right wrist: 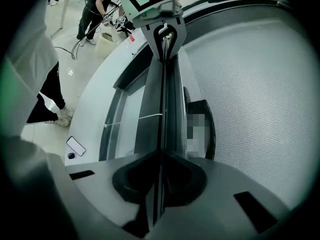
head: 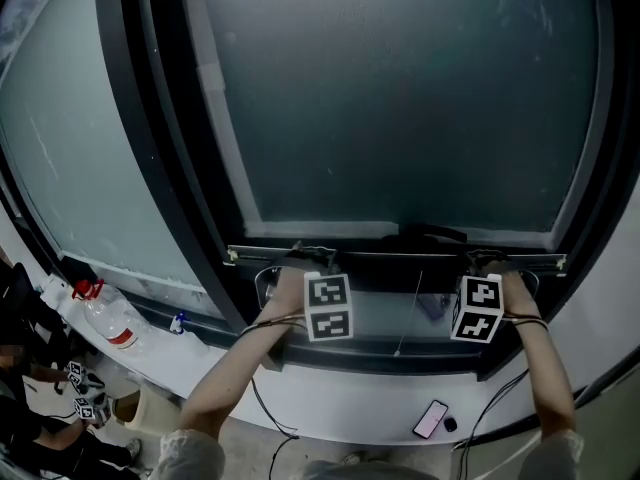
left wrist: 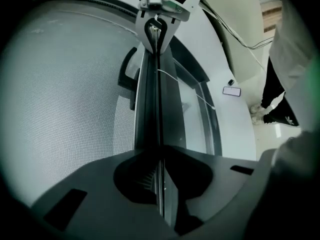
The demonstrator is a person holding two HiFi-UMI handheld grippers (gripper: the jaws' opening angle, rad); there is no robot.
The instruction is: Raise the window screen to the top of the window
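Grippers, two total: left gripper (left wrist: 160, 154) and right gripper (right wrist: 161, 155) both clamped on the one bar (head: 400, 258) under the one screen (head: 400, 98), toward 6 o'clock in head view. Screen's top is cut off.

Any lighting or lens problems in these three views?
Head view: dim, window frame bowed by the lens. Left gripper view: black vignette, mesh sharp. Right gripper view: same vignette, screen rail in shadow, floor bright.

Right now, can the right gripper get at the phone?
Probably not yet: the right gripper is shut on the screen bar. Once let go, nothing seems to block the phone below.
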